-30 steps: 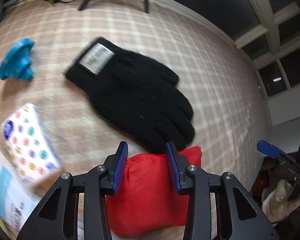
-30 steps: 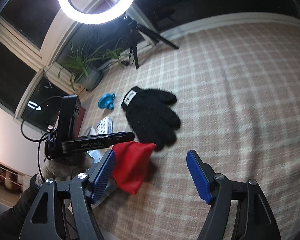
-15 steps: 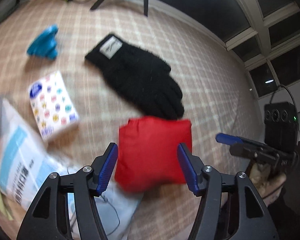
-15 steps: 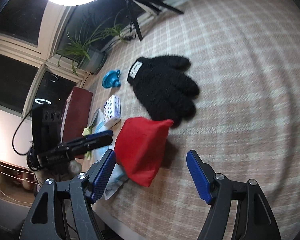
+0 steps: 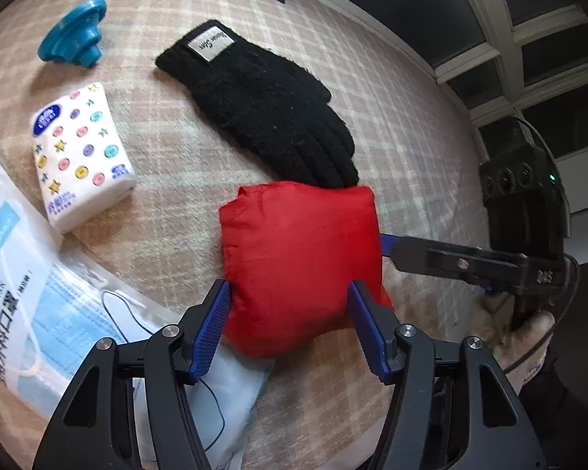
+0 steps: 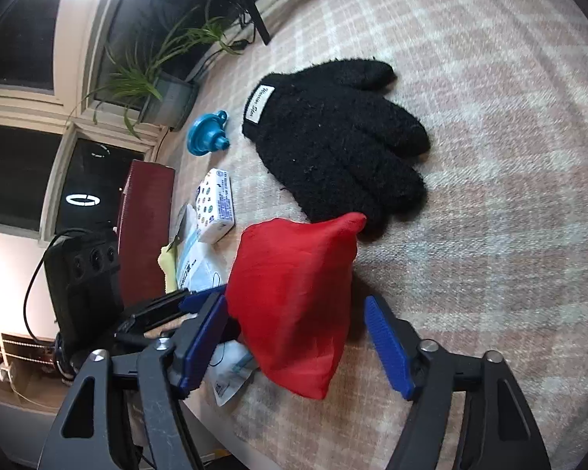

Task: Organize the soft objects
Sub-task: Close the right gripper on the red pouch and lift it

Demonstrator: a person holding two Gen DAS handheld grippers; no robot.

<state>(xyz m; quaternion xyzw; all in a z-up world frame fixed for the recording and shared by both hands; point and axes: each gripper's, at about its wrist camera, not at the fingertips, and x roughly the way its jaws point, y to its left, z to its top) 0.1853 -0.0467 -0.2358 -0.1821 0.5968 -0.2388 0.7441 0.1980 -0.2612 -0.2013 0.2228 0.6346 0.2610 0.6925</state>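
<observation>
Plaid cloth [image 5: 392, 90] covers the table, with dark windows and a ring light behind. On it the red pouch [image 5: 302, 258] lies at the near edge, its far corner touching the fingertips of the black glove [image 5: 262, 105]. Left gripper [image 5: 290, 325] stands open, its blue pads flanking the pouch's near end — one just touching the fabric, the other close beside it, neither squeezing. Right gripper [image 6: 298, 348] is open too, the pouch partly between its fingers but nearer the left one. Both seem lined up on the same soft bundle, probably to lift or square it. Beside it lie a face-mask pack [image 5: 27, 293], partly under the pouch, a tissue packet [image 5: 78, 152] and a blue plastic piece [image 5: 74, 35] — well apart from the glove.
</observation>
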